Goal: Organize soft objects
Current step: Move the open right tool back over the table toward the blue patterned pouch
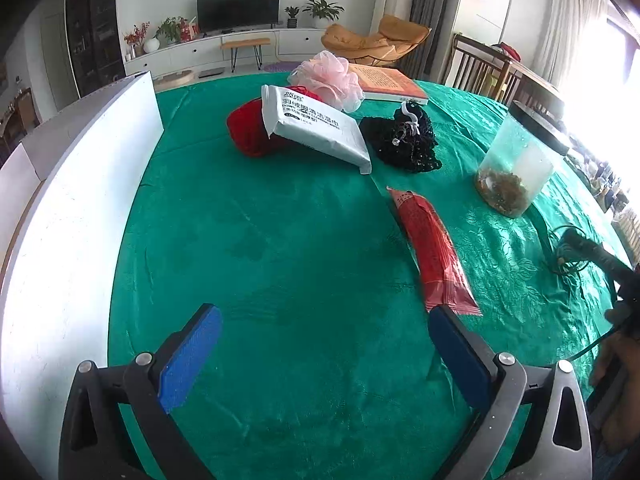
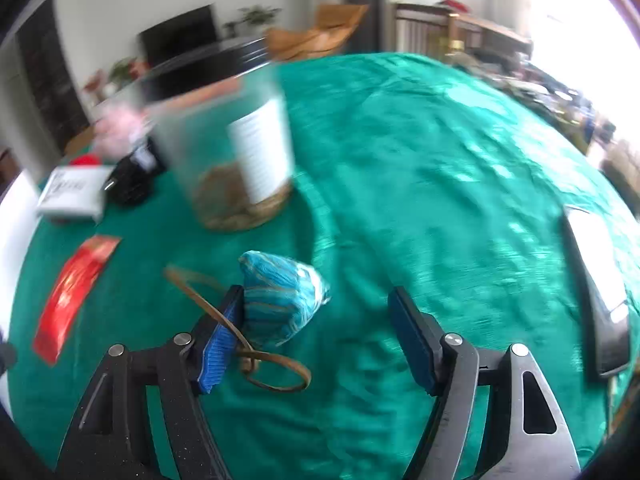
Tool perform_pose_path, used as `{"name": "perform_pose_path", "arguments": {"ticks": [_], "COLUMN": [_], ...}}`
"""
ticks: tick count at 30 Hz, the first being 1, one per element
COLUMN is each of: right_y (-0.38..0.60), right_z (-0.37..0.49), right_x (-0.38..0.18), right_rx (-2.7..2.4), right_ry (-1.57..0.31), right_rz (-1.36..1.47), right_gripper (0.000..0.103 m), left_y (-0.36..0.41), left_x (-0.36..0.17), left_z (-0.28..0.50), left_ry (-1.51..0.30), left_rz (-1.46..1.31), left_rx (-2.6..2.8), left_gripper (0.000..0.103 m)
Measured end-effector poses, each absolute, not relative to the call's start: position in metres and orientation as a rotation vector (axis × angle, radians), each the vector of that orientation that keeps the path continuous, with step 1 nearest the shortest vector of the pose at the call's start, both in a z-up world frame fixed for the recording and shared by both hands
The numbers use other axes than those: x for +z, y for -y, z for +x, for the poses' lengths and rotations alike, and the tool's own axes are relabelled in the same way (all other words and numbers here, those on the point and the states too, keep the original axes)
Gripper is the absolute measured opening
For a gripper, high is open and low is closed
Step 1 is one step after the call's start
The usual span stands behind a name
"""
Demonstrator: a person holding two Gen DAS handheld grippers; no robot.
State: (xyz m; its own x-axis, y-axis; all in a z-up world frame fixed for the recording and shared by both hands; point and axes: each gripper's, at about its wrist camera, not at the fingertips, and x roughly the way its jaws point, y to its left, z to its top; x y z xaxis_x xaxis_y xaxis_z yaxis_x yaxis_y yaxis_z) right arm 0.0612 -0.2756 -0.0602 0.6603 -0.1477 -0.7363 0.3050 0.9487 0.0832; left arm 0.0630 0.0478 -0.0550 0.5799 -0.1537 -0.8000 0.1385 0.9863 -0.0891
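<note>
**A:** Green patterned cloth covers your surface point(image 1: 304, 264), with a living room, television and orange lounge chair behind it. Where are your soft things?

**B:** Toward the far edge you have a pink mesh bath pouf point(image 1: 332, 78) beside an orange-covered book point(image 1: 390, 82). In front of them a white rectangular wet-wipe pack point(image 1: 316, 128) leans tilted on a ball of red yarn point(image 1: 250, 130), touching it. Just right of the pack lies a heap of black knitted fabric point(image 1: 404, 142).

**A:** And nearer to you?

**B:** A long red foil packet point(image 1: 434, 250) lies flat near the middle of the surface, its near end just beyond the right finger of your left tool point(image 1: 324, 354). That tool's blue pads stand wide apart, gripping nothing. A white board point(image 1: 80, 200) stands along the left edge.

**A:** What about your right tool?

**B:** Your right tool point(image 2: 316, 340) is also spread wide. A skein of turquoise yarn point(image 2: 280, 302) sits on the cloth against its left pad point(image 2: 220, 344), well apart from the right one. A tan rubber band point(image 2: 276, 372) loops beside it. The view is blurred, but a clear plastic jar with a black lid point(image 2: 224, 132) stands beyond the skein, and a dark phone point(image 2: 600, 292) lies near the right edge.
</note>
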Motion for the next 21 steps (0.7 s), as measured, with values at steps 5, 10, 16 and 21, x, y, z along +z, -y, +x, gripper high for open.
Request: {"name": "perform_pose_path", "arguments": {"ticks": [5, 10, 16, 21], "right_y": [0.310, 0.280, 0.260, 0.249], "right_z": [0.035, 0.034, 0.047, 0.050], "right_x": [-0.038, -0.053, -0.071, -0.074], "right_rx": [-0.322, -0.222, -0.216, -0.229], "right_ry": [-0.699, -0.815, -0.912, -0.932], "right_rz": [0.338, 0.325, 0.196, 0.125], "right_gripper": [0.077, 0.077, 0.079, 0.086], "left_y": [-0.048, -0.046, -0.041, -0.041], "left_x": [-0.078, -0.091, -0.094, -0.095], "left_z": [0.082, 0.088, 0.087, 0.087], "left_ry": [-0.963, -0.965, -0.949, -0.950], "left_rz": [-0.019, 0.002, 0.062, 0.062], "left_rx": [-0.142, -0.139, -0.142, -0.142], "left_gripper": [0.102, 0.102, 0.103, 0.103]}}
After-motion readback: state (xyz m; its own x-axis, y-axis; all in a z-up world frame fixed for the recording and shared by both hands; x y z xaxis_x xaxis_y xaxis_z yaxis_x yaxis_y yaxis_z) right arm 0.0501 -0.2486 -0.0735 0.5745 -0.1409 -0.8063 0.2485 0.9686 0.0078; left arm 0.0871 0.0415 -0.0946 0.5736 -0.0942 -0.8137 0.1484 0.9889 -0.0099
